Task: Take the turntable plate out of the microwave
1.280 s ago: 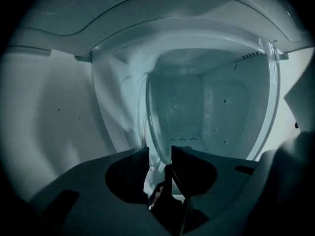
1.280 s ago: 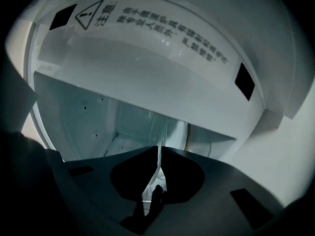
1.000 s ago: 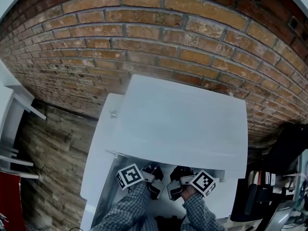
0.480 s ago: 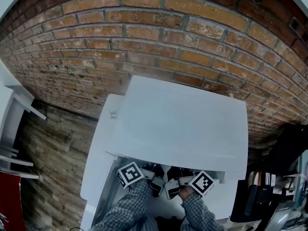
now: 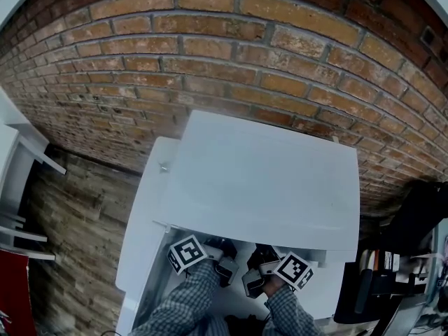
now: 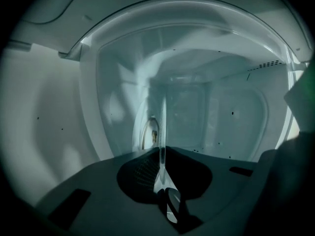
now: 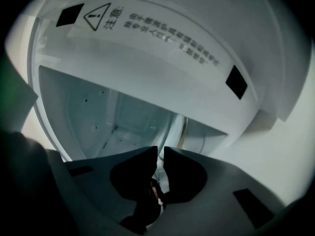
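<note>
Pull level and slow, both sides together, straight out of the microwave mouth; avoid tipping the glass or knocking the opening's edge. Seen at that mouth: turntable plate, apparently partly inside, rim pinched by left gripper, jaws just closed onto it; opposite rim clenched in right gripper. Nothing spotted on the plate.

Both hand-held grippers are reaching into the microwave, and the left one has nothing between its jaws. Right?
No. The left hand-held gripper is not empty: the left gripper view shows the rim of the turntable plate edge-on between its jaws, which have just been closing on it. The rest holds: it and the right hand-held gripper both reach into the microwave.
</note>
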Demonstrator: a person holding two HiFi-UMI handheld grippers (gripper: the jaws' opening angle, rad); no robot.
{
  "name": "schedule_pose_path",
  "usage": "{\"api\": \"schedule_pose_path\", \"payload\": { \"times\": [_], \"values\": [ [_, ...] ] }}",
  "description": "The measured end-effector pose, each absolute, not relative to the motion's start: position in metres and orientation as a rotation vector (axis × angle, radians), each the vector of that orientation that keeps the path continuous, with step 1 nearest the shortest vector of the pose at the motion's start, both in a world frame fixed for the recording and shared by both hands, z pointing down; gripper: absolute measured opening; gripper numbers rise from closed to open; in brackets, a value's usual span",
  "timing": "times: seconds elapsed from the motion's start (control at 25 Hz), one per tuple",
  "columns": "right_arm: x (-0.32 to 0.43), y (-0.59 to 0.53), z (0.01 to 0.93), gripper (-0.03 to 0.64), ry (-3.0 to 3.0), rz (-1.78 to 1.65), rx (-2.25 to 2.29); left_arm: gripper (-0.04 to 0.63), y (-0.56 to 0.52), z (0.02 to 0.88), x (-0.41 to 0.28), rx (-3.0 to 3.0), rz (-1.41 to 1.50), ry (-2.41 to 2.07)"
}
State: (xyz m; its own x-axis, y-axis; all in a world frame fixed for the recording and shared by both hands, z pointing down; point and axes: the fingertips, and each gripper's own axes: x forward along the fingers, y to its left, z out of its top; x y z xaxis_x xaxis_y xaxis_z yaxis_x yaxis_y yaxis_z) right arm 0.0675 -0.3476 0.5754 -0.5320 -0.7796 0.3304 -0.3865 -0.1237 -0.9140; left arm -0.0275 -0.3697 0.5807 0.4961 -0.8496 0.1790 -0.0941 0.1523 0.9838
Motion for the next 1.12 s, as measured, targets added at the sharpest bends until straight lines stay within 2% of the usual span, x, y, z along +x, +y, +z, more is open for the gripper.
{"api": "schedule_pose_path", "payload": {
  "times": [0.24,0.36,0.44,0.64,0.68,0.72,0.76,1.12],
  "values": [
    [0.060,-0.351,0.575,0.037,1.768,-1.726,-1.213,0.040,-0.366,0.579,-0.027,1.291,-0.705,-0.885],
    [0.057,-0.359,0.572,0.129,1.734,-1.726,-1.129,0.040,-0.365,0.576,-0.029,1.292,-0.742,-0.858],
    [0.055,-0.365,0.570,0.140,1.719,-1.714,-1.097,0.040,-0.366,0.566,-0.029,1.318,-0.796,-0.814],
    [0.056,-0.369,0.584,0.137,1.706,-1.740,-1.193,0.040,-0.361,0.559,-0.026,1.339,-0.821,-0.778],
    [0.057,-0.368,0.588,0.123,1.701,-1.747,-1.218,0.040,-0.360,0.560,-0.026,1.342,-0.818,-0.778],
    [0.058,-0.368,0.589,0.061,1.697,-1.749,-1.227,0.040,-0.359,0.561,-0.026,1.341,-0.818,-0.778],
    [0.057,-0.368,0.589,0.048,1.694,-1.749,-1.225,0.040,-0.358,0.562,-0.027,1.336,-0.819,-0.780],
    [0.046,-0.373,0.568,0.038,1.665,-1.708,-1.029,0.040,-0.370,0.559,-0.034,1.343,-0.860,-0.816]
  ]
}}
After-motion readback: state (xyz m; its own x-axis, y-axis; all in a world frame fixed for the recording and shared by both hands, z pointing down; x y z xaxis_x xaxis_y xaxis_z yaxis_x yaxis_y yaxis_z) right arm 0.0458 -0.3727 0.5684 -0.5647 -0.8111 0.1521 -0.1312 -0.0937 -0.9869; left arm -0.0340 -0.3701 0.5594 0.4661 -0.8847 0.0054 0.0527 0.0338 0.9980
